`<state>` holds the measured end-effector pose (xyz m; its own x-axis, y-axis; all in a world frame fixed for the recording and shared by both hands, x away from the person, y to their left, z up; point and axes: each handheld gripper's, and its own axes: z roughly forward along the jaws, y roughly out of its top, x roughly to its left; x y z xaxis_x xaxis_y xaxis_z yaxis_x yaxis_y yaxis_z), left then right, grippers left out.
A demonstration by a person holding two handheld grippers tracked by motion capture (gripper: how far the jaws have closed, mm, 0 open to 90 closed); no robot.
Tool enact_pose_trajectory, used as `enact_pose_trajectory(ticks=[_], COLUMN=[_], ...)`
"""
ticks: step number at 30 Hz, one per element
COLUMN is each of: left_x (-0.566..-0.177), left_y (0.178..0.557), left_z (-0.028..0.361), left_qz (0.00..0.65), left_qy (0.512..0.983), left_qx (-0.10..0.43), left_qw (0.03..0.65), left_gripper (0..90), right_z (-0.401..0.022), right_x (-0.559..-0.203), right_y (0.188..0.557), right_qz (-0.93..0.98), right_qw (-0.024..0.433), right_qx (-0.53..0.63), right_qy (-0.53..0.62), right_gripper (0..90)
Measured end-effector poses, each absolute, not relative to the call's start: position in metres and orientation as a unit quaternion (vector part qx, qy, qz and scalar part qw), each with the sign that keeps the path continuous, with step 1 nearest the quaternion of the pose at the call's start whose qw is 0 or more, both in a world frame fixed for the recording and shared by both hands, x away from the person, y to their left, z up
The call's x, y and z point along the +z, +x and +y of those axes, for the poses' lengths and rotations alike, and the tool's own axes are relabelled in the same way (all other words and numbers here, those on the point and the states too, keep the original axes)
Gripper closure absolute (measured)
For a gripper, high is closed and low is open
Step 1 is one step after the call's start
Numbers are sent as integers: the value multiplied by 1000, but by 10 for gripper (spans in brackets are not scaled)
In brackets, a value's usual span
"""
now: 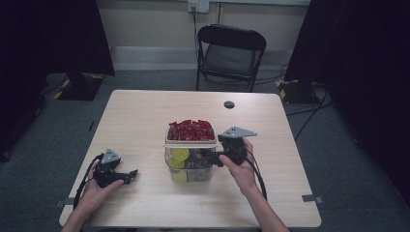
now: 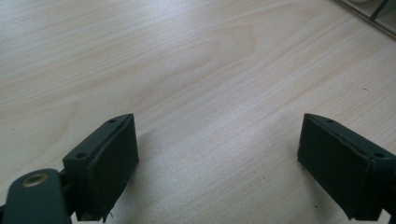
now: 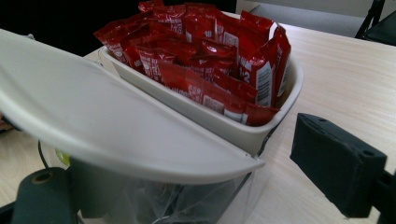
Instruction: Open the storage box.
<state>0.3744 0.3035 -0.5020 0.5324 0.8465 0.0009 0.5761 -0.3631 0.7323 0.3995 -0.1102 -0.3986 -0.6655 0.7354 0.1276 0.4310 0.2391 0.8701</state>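
Note:
A clear box (image 1: 198, 171) stands mid-table. A white tray (image 3: 261, 135) seated in its far half is packed with red sachets (image 1: 190, 129) (image 3: 210, 60). A white lid (image 3: 107, 126) slants over the near half of the box. Yellow-green pieces (image 1: 180, 154) show through the clear wall. My right gripper (image 1: 213, 158) (image 3: 215, 177) is at the box's right side and is open. One jaw is tucked under the lid, the other stands clear beside the tray. My left gripper (image 1: 131, 174) (image 2: 217, 163) rests open on bare wood to the left of the box, holding nothing.
The wooden table (image 1: 140, 111) has a small black disc (image 1: 229, 104) near its far edge. A black folding chair (image 1: 231, 53) stands behind the table. Dark curtains and stand bases flank the table on both sides. A cable trails back from each gripper.

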Motion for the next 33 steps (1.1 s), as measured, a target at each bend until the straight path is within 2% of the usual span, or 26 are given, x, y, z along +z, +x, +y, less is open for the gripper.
enact_pose_trajectory(ticks=[33], left_x=[-502], left_y=[375], left_z=[304], left_qz=[443], left_qy=[803], left_qx=[193], left_qw=[350], left_gripper=[118], right_z=[-112], right_x=[-394], right_y=[426], right_qz=[757], right_qw=[154], right_qx=[500], right_qy=[392], right_gripper=[143])
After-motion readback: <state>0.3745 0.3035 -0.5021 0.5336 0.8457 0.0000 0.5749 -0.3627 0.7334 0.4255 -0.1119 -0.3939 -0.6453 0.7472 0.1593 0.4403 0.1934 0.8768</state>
